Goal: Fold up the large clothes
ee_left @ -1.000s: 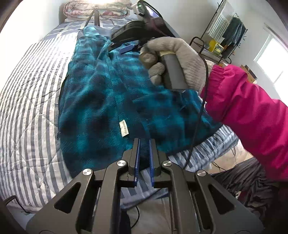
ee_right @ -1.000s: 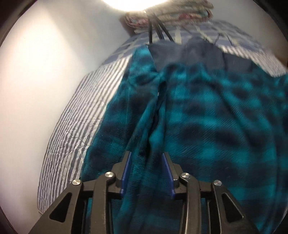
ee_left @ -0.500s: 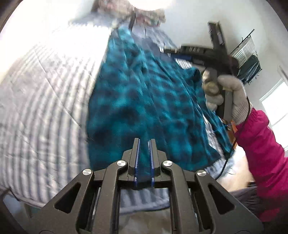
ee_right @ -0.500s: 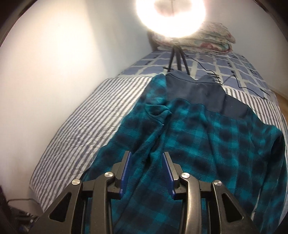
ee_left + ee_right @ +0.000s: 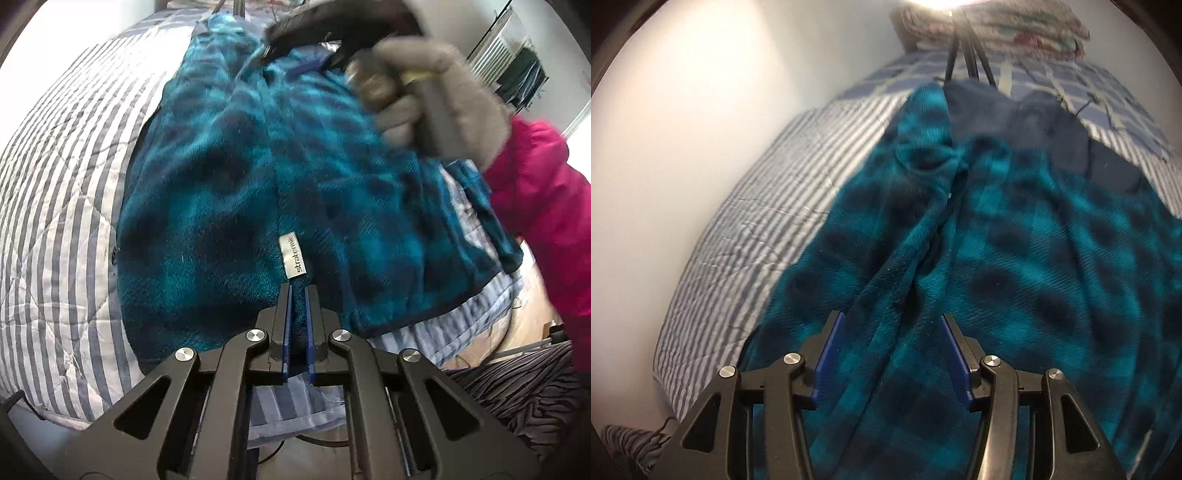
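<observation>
Teal plaid fleece (image 5: 229, 192) on striped bed (image 5: 55, 206): my left claw (image 5: 297, 295) clamps its hem; my right claw (image 5: 892, 332), just widened, straddles a fold.

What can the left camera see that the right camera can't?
Only the left wrist view shows the gloved hand with its pink sleeve, the white label on the fleece, the clothes rack by the far wall, and the left gripper pinched shut on the fleece's hem.

Only the right wrist view shows the pillow, the tripod legs, the bright lamp glare, the fleece's dark navy part, and the right gripper with its jaws apart over a ridge of cloth.

Both show the teal plaid fleece lying on the striped bed.
</observation>
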The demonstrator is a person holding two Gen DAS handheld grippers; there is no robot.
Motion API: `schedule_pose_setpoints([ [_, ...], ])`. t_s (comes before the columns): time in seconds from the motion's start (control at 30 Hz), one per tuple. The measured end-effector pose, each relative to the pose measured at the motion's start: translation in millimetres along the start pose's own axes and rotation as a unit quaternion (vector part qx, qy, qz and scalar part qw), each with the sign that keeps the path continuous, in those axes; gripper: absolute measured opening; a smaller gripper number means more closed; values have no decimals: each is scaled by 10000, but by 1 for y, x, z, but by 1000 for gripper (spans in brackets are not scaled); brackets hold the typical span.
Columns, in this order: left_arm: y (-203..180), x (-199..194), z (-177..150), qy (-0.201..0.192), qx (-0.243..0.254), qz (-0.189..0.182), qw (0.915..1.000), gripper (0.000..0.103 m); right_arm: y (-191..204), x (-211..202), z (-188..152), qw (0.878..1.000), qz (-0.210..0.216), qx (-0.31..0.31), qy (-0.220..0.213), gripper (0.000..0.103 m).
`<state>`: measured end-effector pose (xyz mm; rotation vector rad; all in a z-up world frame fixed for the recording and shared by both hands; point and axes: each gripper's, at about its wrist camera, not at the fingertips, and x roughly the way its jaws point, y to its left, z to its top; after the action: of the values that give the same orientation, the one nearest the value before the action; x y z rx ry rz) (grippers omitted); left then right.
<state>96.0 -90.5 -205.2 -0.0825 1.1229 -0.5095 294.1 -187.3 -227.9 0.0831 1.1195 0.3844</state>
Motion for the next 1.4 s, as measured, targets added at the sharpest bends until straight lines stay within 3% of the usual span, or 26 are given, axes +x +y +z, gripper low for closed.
schedule_pose_setpoints([
  [0.1,-1,-12,1,-127,-61,-296,9995,3,-1,19,0,9998,-108,15,183,50],
  [0.2,-9,-25,1,-304,67,-541,9980,2,-3,25,0,9995,-138,45,277,10],
  [0.3,-19,-24,1,-317,244,-605,9974,2,-9,6,5,9999,101,126,51,5],
  [0.43,-20,-1,-3,17,282,-518,9983,2,-16,-2,3,10000,-46,48,-59,1],
  [0.5,-21,12,-8,160,429,-320,9984,2,-21,14,-4,9992,-351,67,153,1],
  [0.6,-17,17,-11,283,427,-249,9984,2,-23,22,-9,9991,-368,81,191,1],
  [0.67,-13,7,-10,266,341,-390,9983,3,-24,15,-7,9993,-308,77,174,6],
  [0.7,-11,2,-8,220,321,-419,9984,4,-24,10,-5,9993,-327,62,140,17],
  [0.73,-9,-6,-7,140,314,-428,9985,4,-24,0,-2,9994,-349,29,28,25],
  [0.77,-6,-16,-5,32,285,-446,9986,4,-23,-11,2,9992,-374,-43,-116,26],
  [0.83,-1,-32,0,-230,189,-430,9986,4,-17,-34,12,9979,-383,-233,-470,28],
  [0.9,6,-43,8,-496,86,-159,9986,5,-11,-48,23,9960,-278,-336,-783,28],
  [1.0,17,-49,18,-654,-127,-133,9977,5,-3,-56,45,9924,-190,-453,-1129,28],
  [1.1,26,-41,24,-681,-173,296,9971,5,5,-43,75,9915,-99,-489,-1199,27],
  [1.4,48,-5,21,-262,-347,150,9989,5,5,39,134,9935,-135,-327,-1084,26],
])
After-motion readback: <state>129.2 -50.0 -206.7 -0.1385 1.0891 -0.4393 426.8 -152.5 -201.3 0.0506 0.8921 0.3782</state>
